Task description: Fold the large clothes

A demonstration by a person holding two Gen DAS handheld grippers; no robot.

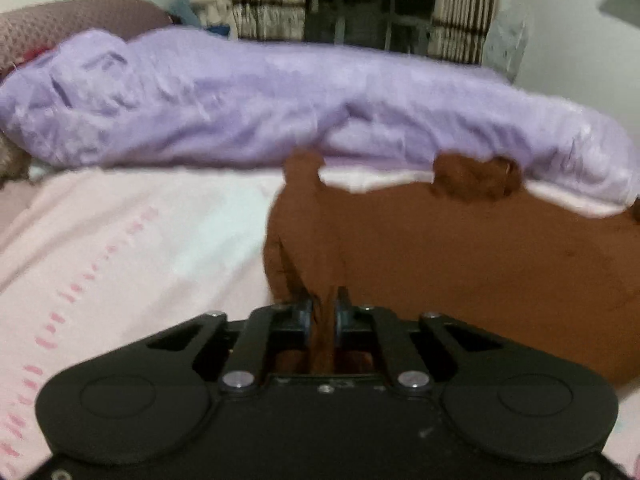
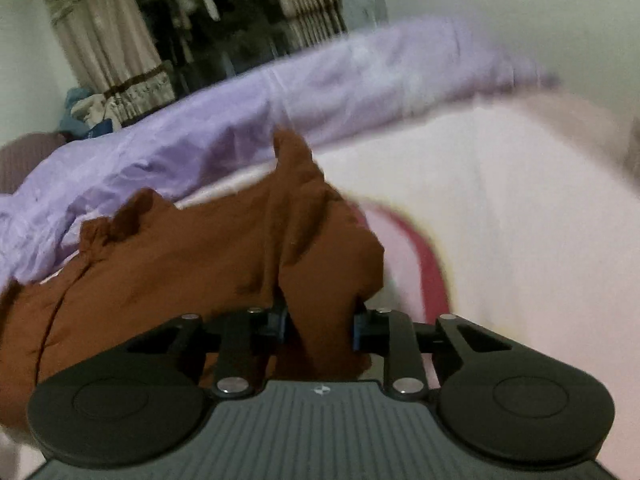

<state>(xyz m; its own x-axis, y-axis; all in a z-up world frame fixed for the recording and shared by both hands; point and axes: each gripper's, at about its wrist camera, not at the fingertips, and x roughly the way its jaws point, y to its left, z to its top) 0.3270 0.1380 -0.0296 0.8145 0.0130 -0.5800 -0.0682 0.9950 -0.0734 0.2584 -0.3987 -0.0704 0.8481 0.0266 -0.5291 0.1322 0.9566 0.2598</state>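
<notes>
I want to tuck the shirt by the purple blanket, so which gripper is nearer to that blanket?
Hard to tell. Left gripper and right gripper both clamp the brown garment, short of the purple blanket.

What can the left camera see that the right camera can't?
Only the left wrist view shows the pinkish-brown pillow at the top left and rows of pink marks on the bedsheet. Only the right wrist view shows a red curved stripe on the sheet. Both show the brown garment, pinched by the left gripper and the right gripper, plus the purple blanket and curtains.
</notes>
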